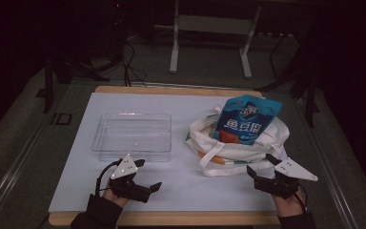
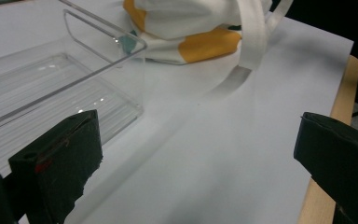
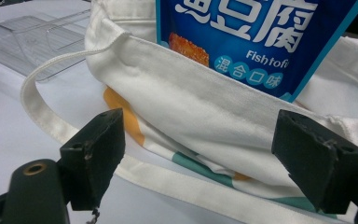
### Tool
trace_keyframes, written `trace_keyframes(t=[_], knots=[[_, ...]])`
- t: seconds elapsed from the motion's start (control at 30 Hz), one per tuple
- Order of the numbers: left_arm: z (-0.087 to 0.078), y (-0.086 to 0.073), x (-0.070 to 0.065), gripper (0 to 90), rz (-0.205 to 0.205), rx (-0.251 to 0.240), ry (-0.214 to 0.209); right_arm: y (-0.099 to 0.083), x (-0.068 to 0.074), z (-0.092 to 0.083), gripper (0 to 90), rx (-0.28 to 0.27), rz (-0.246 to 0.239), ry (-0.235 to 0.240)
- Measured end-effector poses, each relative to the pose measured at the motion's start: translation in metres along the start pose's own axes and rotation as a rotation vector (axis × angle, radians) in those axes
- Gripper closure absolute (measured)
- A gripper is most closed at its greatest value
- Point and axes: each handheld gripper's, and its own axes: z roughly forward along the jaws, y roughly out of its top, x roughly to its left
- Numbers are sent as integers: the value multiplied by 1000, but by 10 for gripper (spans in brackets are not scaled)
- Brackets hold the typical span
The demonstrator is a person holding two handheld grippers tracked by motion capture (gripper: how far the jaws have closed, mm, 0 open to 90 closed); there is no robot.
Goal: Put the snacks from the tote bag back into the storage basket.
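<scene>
A white cloth tote bag [image 1: 238, 143] with orange and teal patches lies on the white mat at the right. A blue snack pouch [image 1: 248, 118] sticks up out of its mouth. A clear plastic bin [image 1: 133, 136] stands empty at the left of the bag. My left gripper [image 1: 148, 175] rests open near the front edge, just in front of the bin, nothing between its jaws. My right gripper [image 1: 261, 164] is open at the bag's near side, jaws apart in front of the bag's rim [image 3: 200, 100] and strap [image 3: 177, 179], touching neither. The pouch [image 3: 256, 37] looms close above.
The white mat [image 1: 81, 157] covers a wooden tabletop whose edge [image 1: 171, 218] shows along the front. A loose strap loop [image 2: 251, 42] of the bag lies on the mat between bin and bag. Dark floor, cables and a white stand's legs [image 1: 174, 57] lie beyond the table.
</scene>
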Motion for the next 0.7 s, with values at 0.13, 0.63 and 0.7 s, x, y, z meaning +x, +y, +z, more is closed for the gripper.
trace_keyframes(t=[0.13,0.63,0.7], knots=[[1,0,-1,12,13,-5,-12,0,0,-1,170,2,3,0],[-9,5,-3,12,31,-129,-96,5,1,-7,170,-42,-15,4],[-11,6,-3,12,38,-138,-91,7,0,-9,170,-52,-17,16]])
